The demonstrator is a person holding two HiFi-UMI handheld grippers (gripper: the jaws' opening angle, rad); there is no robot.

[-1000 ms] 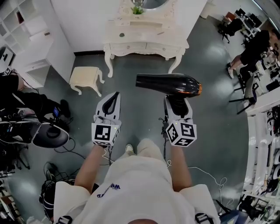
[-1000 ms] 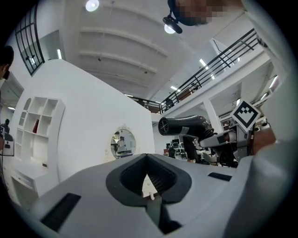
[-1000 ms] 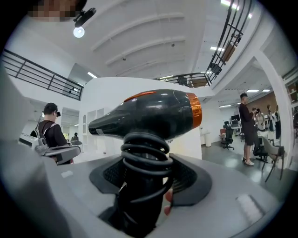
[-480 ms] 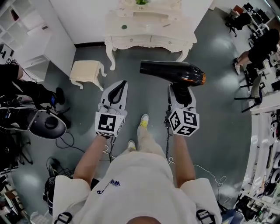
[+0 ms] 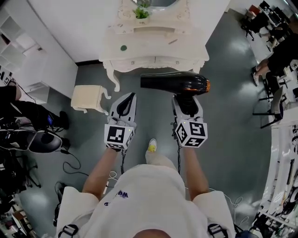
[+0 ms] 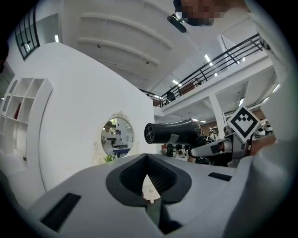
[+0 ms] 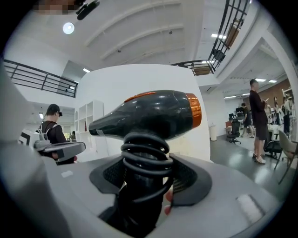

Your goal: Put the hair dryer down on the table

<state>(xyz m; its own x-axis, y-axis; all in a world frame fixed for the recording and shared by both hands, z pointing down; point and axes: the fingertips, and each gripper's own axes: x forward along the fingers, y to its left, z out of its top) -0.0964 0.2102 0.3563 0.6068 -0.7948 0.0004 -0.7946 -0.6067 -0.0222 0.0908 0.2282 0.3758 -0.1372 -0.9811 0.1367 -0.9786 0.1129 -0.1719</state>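
Near table (image 5: 156, 44), hair dryer (image 5: 174, 83) crosswise; nozzle-left

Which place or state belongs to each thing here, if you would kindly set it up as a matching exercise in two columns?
Things:
1 hair dryer
2 left gripper
3 stool
4 potted plant

Places or states:
A on the floor
B shut and empty
C on the dressing table
D gripped by the right gripper

Pairs: 1-D, 2-B, 3-A, 4-C.
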